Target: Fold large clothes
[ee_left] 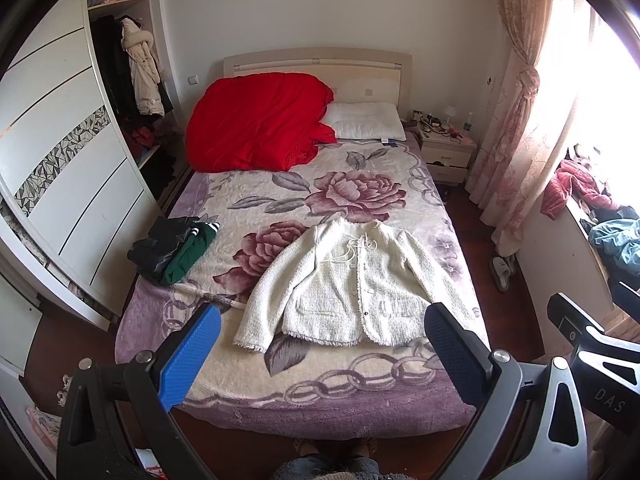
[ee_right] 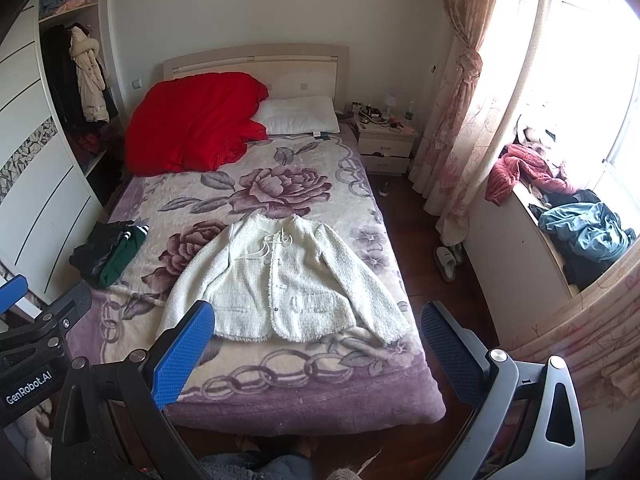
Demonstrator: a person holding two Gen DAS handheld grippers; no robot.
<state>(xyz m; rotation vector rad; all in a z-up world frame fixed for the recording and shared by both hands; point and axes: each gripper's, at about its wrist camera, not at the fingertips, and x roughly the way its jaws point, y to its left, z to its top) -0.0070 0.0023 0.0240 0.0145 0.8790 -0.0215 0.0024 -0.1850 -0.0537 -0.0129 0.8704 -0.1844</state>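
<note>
The white jacket [ee_left: 352, 284] lies flat near the foot edge of the bed [ee_left: 320, 404], ready for folding, while both grippers, left gripper [ee_left: 324, 344] and right gripper [ee_right: 316, 340], wait with jaws wide open, holding nothing.

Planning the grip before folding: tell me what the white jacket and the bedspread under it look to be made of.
White jacket: looks like nubby bouclé or tweed-type knit, matte; pebbly surface, frayed fringe along hem and cuffs. Bedspread: seems a plush fleece-like blanket, soft low sheen; fuzzy nap, printed roses. Neither fibre can be confirmed by sight.
</note>
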